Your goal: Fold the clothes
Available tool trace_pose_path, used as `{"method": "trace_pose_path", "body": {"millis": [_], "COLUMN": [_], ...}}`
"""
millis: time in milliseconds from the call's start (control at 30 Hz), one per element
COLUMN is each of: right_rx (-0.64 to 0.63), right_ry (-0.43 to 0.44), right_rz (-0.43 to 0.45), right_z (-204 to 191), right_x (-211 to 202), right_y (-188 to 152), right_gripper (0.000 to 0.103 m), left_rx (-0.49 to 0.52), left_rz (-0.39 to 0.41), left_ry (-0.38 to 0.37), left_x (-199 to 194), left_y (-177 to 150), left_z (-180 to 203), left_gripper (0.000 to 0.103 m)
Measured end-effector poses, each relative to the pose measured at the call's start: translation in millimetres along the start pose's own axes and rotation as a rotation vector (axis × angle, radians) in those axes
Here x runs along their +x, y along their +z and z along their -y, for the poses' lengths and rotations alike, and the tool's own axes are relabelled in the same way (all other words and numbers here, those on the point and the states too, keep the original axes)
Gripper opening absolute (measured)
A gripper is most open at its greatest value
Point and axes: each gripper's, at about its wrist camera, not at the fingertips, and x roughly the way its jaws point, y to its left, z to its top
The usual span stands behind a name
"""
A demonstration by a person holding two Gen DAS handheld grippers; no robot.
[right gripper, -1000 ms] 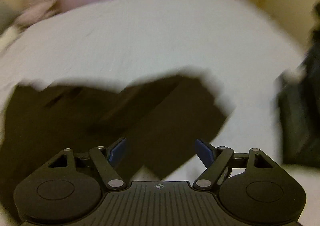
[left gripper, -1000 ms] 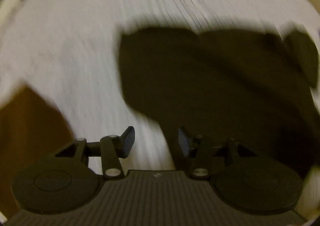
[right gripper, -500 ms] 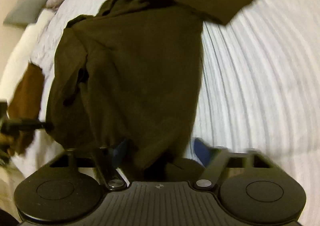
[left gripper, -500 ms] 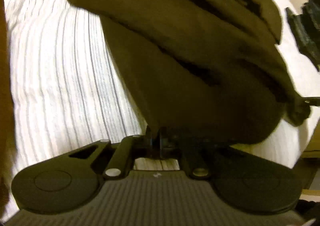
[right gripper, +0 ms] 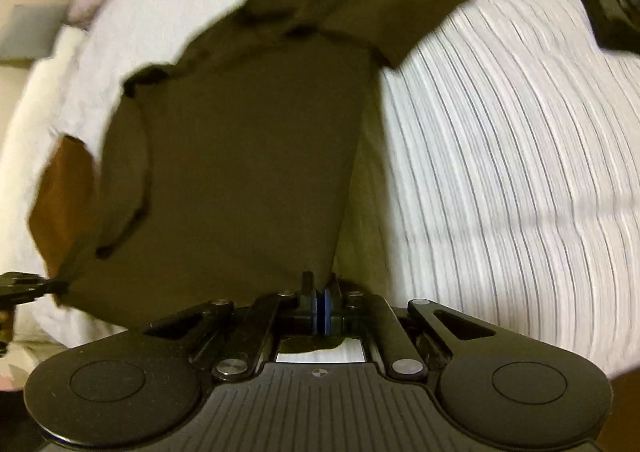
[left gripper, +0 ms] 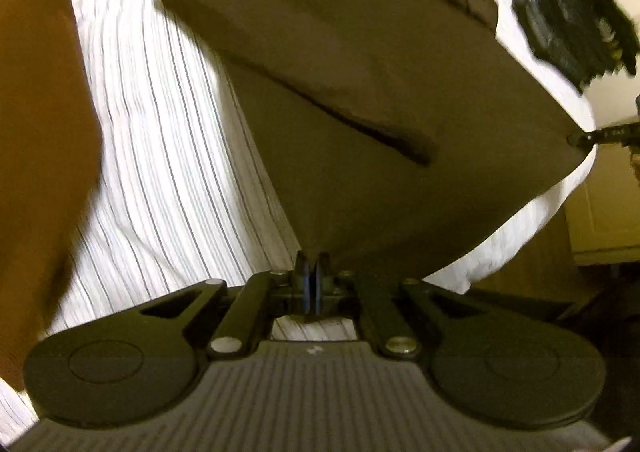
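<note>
Olive-brown cotton is pinched at both near hem corners: the left gripper [left gripper: 311,279] is clenched on one corner of the T-shirt [left gripper: 360,100], the right gripper [right gripper: 320,302] on the other, blue pads pressed tight with cloth between them. To do this well, I'd say keep the hem taut and level between both hands, and draw it evenly so the body lies flat, without wrinkles, on the striped bedsheet [right gripper: 500,156]. Both grippers point steeply down, side by side. Beyond them the shirt stretches away, sleeve [right gripper: 404,0] splayed at the far end.
</note>
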Motion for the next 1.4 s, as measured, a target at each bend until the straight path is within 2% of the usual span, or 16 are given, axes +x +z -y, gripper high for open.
{"method": "trace_pose_path", "body": {"millis": [133, 233, 333, 367, 400, 433, 467, 600, 667, 733, 867, 967, 1067, 1167, 1300, 1400], "right_rx": [-0.029, -0.063, -0.088, -0.100, -0.126, -0.162, -0.200, -0.320, -0.344, -0.371, -0.416, -0.433, -0.439, -0.455, -0.450, -0.447], "right_ry": [-0.113, -0.193, -0.256, -0.278, -0.323, -0.362, -0.377, -0.377, -0.334, -0.265, -0.143, -0.085, -0.043, -0.010, -0.069, -0.098], "right_rz": [-0.102, -0.121, -0.121, -0.122, -0.110, -0.090, -0.059, 0.047, 0.084, 0.095, 0.108, 0.112, 0.112, 0.093, 0.030, 0.046], "right_z": [-5.7, -13.5, -18.0, -20.7, -26.4, -33.2, -41.2, -78.5, -98.3, -117.5, -173.9, -212.4, -248.4, -278.5, -284.4, -286.7], "right_x": [34.1, 48.2, 55.4, 56.6, 56.6, 55.5, 52.7, 46.8, 48.1, 53.7, 67.9, 81.5, 99.2, 124.2, 176.0, 181.7], "right_y": [-15.6, -17.6, -9.1, -4.7, 1.1, 6.5, 12.8, 41.5, 56.7, 73.7, 83.5, 74.8, 61.5, 49.5, 39.0, 37.8], "right_gripper": [0.001, 0.002, 0.003, 0.017, 0.053, 0.071, 0.084, 0.084, 0.084, 0.084, 0.084, 0.084, 0.084, 0.084, 0.084, 0.084], "left_rx": [0.013, 0.008, 0.012, 0.013, 0.012, -0.005, -0.023, -0.095, -0.123, -0.138, -0.154, -0.099, -0.053, -0.006, 0.071, 0.117], "left_rz": [-0.076, -0.110, -0.122, -0.126, -0.128, -0.114, -0.100, -0.035, 0.009, 0.048, 0.096, 0.136, 0.167, 0.185, 0.210, 0.217], "left_ry": [0.025, 0.078, 0.133, 0.152, 0.170, 0.187, 0.204, 0.277, 0.304, 0.335, 0.363, 0.373, 0.333, 0.299, 0.265, 0.263], "left_x": [28.1, 38.4, 37.4, 37.0, 36.2, 32.6, 29.0, 11.5, 0.1, -12.1, -40.1, -54.9, -63.3, -65.4, -67.6, -58.3], "left_y": [-15.1, -20.4, -20.1, -20.1, -19.7, -18.0, -16.3, -9.7, -7.8, -10.2, -19.3, -25.5, -20.2, -15.1, 0.4, 2.3], "left_z": [15.5, 19.0, 24.0, 25.6, 27.0, 26.9, 26.7, 25.3, 23.8, 17.0, -16.2, -34.2, -69.6, -77.8, -80.8, -78.1], "left_gripper": [0.002, 0.008, 0.009, 0.011, 0.015, 0.019, 0.020, 0.025, 0.027, 0.033, 0.033, 0.035, 0.038, 0.039, 0.043, 0.045]}}
